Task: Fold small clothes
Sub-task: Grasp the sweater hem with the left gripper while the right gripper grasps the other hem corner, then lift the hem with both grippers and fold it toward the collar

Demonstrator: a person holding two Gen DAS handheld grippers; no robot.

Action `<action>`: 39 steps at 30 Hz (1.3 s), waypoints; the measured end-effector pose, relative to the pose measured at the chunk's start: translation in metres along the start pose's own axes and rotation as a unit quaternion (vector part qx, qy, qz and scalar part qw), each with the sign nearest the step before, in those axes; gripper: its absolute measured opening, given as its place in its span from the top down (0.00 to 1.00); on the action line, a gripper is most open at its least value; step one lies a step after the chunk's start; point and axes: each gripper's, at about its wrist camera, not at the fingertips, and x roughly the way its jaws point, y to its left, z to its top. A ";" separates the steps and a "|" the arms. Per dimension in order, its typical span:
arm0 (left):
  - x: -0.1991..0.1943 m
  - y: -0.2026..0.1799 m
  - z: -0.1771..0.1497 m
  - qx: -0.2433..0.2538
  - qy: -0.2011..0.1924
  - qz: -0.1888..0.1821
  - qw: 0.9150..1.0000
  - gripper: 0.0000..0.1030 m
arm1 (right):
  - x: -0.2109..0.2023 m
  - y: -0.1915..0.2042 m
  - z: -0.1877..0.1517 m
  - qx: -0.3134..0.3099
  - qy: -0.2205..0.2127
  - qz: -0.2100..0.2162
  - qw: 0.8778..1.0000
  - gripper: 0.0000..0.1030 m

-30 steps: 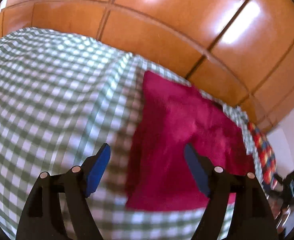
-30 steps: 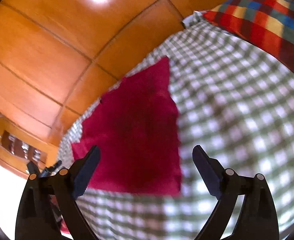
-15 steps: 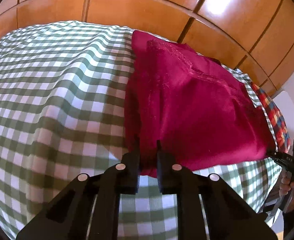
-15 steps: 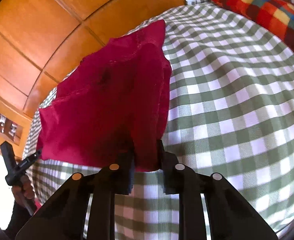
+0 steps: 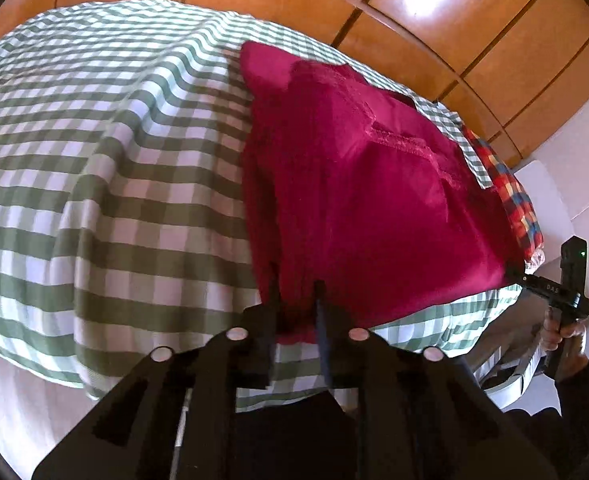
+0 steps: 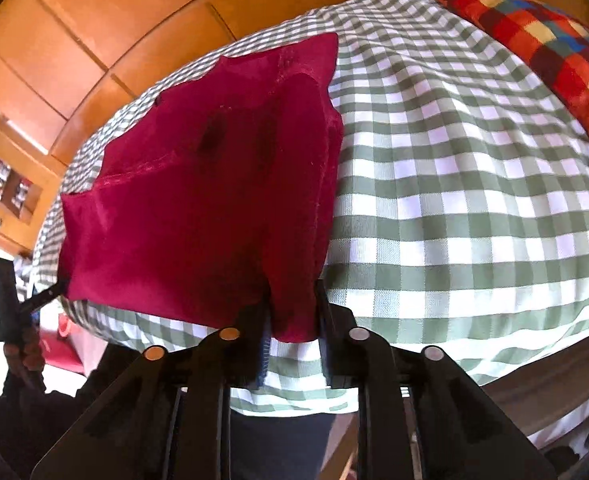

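A dark red garment [image 5: 366, 200] lies on a bed with a green and white checked cover [image 5: 94, 168]. My left gripper [image 5: 296, 300] is shut on the garment's near left corner and holds it lifted off the cover. My right gripper [image 6: 292, 304] is shut on the near right corner of the same red garment [image 6: 198, 200]. The near edge hangs stretched between the two grippers, above the checked cover [image 6: 454, 200]. The right gripper also shows at the far right of the left wrist view [image 5: 534, 280], and the left gripper at the far left of the right wrist view [image 6: 50, 292].
A multicoloured checked pillow [image 6: 534, 40] lies at the bed's right end. A wooden panelled wall [image 5: 414, 20] stands behind the bed. The near bed edge [image 5: 34, 352] drops off close under both grippers.
Both grippers went from open above the garment to shut on its near corners. They have since lifted and pulled the near edge back toward the bed's front edge.
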 end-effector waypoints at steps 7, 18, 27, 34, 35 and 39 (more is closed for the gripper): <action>-0.010 0.007 0.047 -0.001 -0.075 0.025 0.997 0.55 | -0.004 -0.002 0.048 0.000 -0.074 -0.030 0.997 0.48; 0.047 -0.004 0.094 0.025 -0.055 0.010 0.998 0.87 | 0.038 0.013 0.095 -0.028 -0.064 -0.060 0.996 0.92; -0.011 -0.016 0.078 0.031 -0.123 -0.041 0.991 0.93 | -0.032 0.036 0.076 -0.045 -0.135 -0.052 0.988 0.93; -0.037 -0.027 0.112 0.037 -0.169 -0.036 0.984 0.93 | -0.036 0.046 0.126 -0.031 -0.171 -0.032 0.984 0.93; -0.034 -0.029 0.123 0.038 -0.173 -0.026 0.984 0.93 | -0.030 0.046 0.138 -0.026 -0.171 -0.031 0.984 0.93; -0.013 -0.027 0.162 0.027 -0.173 0.000 0.985 0.93 | -0.002 0.039 0.183 0.000 -0.162 -0.031 0.986 0.93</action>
